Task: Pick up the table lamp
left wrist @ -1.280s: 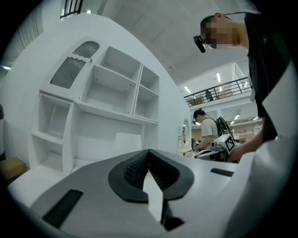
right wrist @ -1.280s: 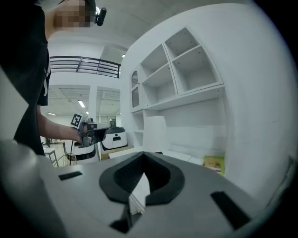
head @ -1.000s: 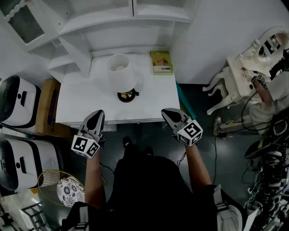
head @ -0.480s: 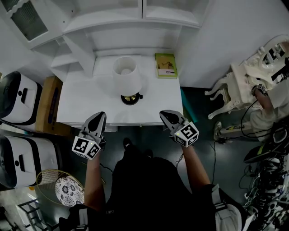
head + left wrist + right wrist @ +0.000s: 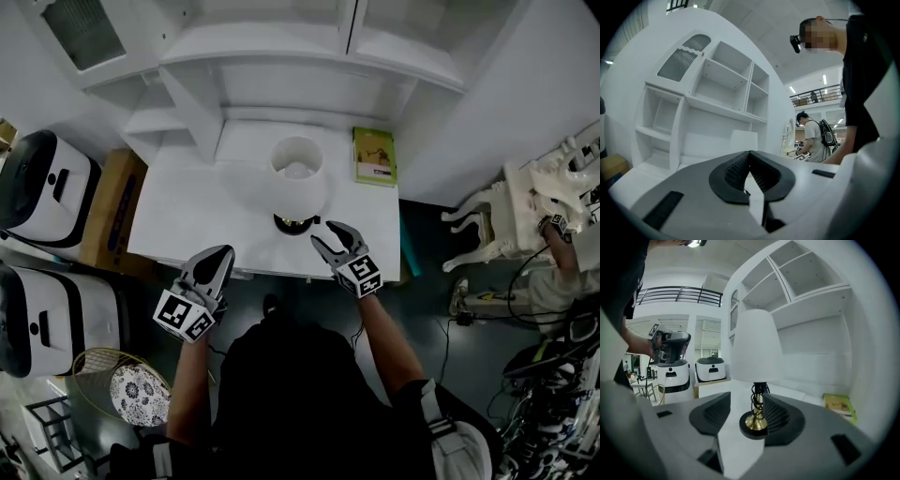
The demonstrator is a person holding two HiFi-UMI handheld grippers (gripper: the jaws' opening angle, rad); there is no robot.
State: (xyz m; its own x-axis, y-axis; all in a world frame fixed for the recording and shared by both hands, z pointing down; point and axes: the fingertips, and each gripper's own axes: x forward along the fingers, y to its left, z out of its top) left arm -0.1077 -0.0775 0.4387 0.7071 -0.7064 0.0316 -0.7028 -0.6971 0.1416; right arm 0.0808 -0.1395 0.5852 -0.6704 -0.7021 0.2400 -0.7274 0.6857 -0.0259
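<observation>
The table lamp has a white shade (image 5: 298, 176) and a brass foot on a black base (image 5: 294, 223); it stands upright on the white table (image 5: 187, 211). My right gripper (image 5: 324, 233) hovers over the table's front edge, just right of the base. In the right gripper view its jaws are opening (image 5: 746, 400), with nothing between them; the lamp's stem (image 5: 758, 397), wound with black cord, and its base (image 5: 754, 423) stand just beyond the tips. My left gripper (image 5: 223, 253) is at the table's front edge, left of the lamp, shut and empty (image 5: 750, 157).
A green book (image 5: 375, 157) lies at the table's back right. White shelving (image 5: 281, 66) rises behind the table. White machines (image 5: 42, 183) and a cardboard box (image 5: 108, 206) stand at the left, a wire basket (image 5: 103, 375) below. A white ornate chair (image 5: 525, 202) is at the right.
My right gripper has moved forward and down over the table edge to the lamp's base, and its jaws have gone from shut to open. The left gripper has edged forward a little.
</observation>
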